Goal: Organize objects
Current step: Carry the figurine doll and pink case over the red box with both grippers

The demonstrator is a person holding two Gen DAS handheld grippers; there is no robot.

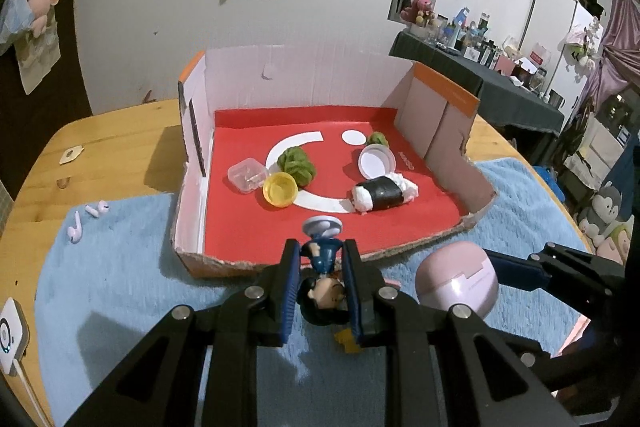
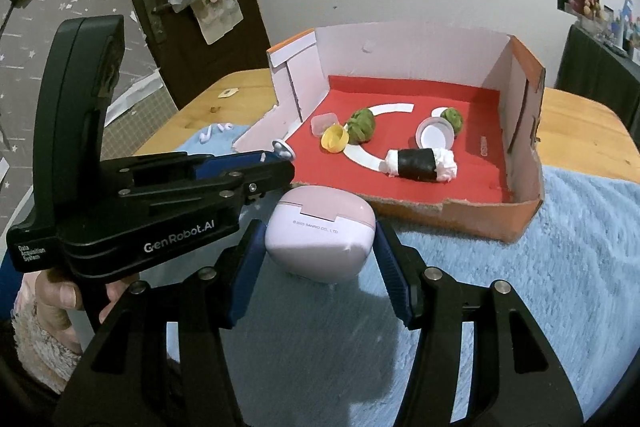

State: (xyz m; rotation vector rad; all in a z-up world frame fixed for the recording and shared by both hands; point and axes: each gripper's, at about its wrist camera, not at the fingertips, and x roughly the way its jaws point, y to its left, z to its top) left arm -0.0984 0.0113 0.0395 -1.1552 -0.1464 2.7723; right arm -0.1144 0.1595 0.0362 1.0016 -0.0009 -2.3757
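My left gripper (image 1: 322,253) is shut on a small figurine (image 1: 323,287) with dark hair and a blue outfit. Its head points toward the camera and its round grey base (image 1: 322,226) points toward the box. My right gripper (image 2: 322,247) is shut on a pink earbud case (image 2: 320,241), its blue pads (image 2: 249,269) against both sides, a little above the blue towel (image 2: 540,267). Just ahead of both stands an open cardboard box (image 1: 452,131) with a red floor. It holds a toy sushi roll (image 1: 384,193), a yellow cap (image 1: 279,189), a clear small container (image 1: 247,175), a white lid (image 1: 375,161) and two green crumpled balls (image 1: 297,165).
Two white earbuds (image 1: 86,219) lie on the towel left of the box. A white device (image 1: 10,339) sits at the table's left edge, and a sticker (image 1: 71,155) lies on the wooden table (image 1: 120,139). In the right wrist view a hand (image 2: 60,303) holds the left gripper (image 2: 280,157).
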